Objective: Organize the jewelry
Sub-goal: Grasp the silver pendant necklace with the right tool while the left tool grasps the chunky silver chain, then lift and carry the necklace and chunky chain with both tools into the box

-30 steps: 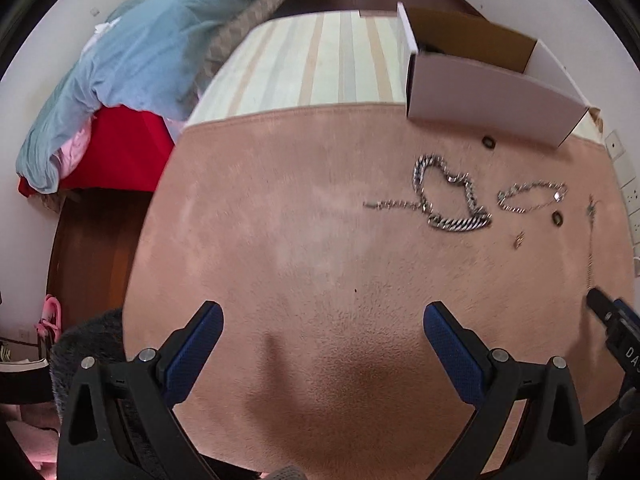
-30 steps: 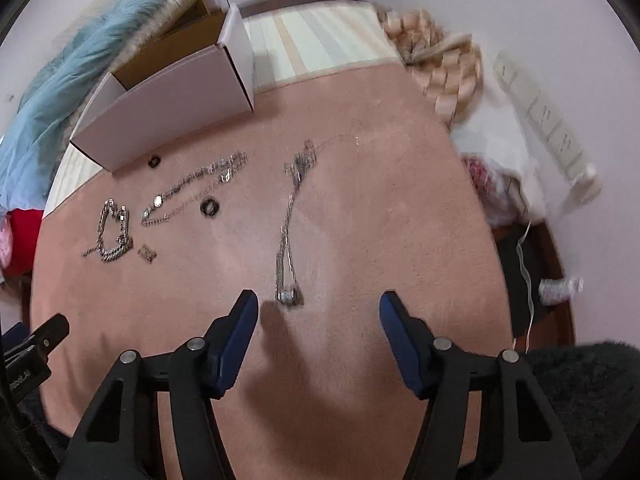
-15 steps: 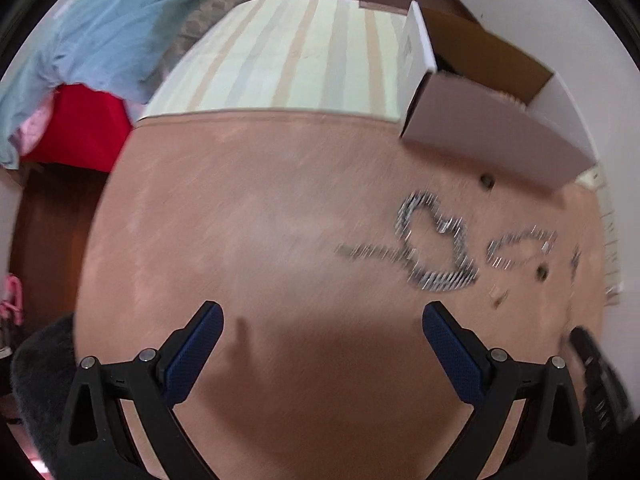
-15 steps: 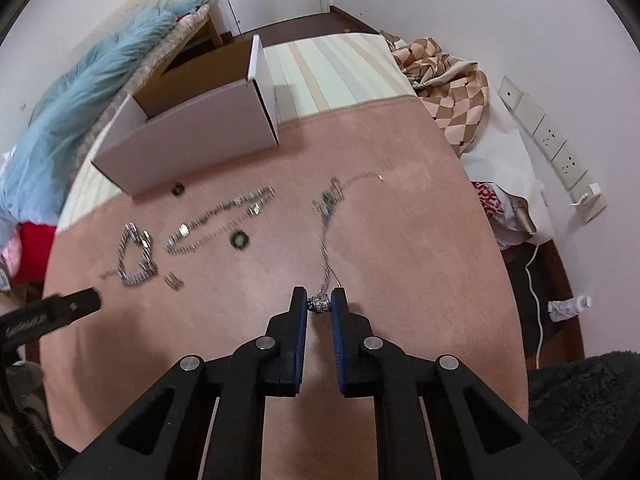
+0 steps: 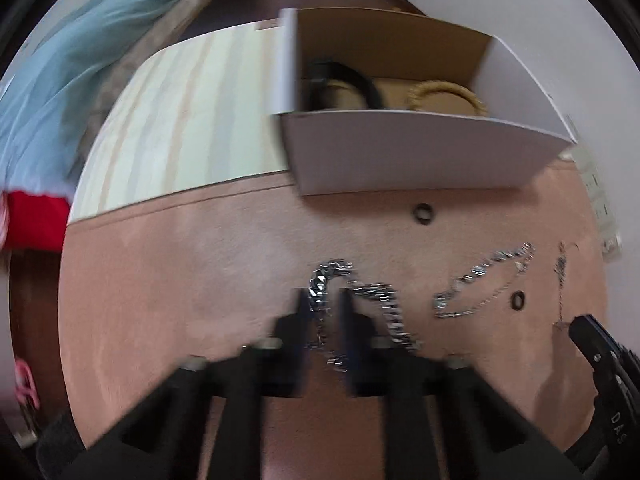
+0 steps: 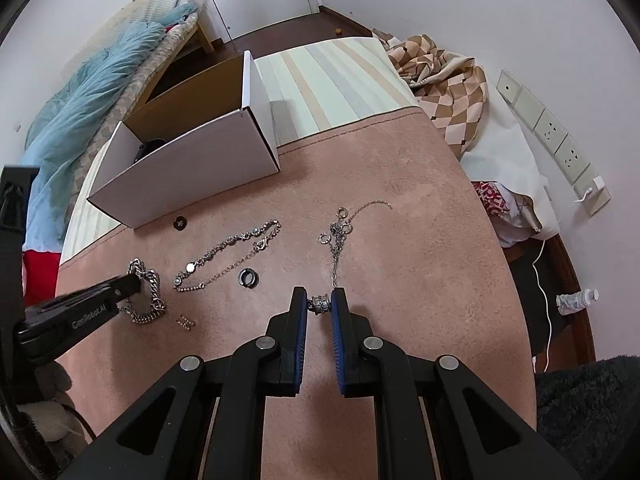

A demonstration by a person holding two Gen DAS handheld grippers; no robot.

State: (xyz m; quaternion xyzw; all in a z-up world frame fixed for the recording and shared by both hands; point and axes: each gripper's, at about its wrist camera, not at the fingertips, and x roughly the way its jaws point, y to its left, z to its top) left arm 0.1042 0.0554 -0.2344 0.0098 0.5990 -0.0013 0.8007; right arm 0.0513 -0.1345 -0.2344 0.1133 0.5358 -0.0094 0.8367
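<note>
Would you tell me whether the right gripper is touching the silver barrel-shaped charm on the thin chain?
Touching: in the right wrist view, the right gripper has both blue pads pressed against the silver charm.

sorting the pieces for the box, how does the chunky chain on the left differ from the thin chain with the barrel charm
The chunky chain has thick, heavy links and lies bunched in a loop; the thin chain is fine and runs out nearly straight.

The chunky chain shows no pendant; the thin chain carries a barrel charm and small rings.

The left tool has just closed around the chunky chain's links; the right tool is shut on the thin chain's charm.

Both are silver-coloured and lie on the pink mat.
</note>
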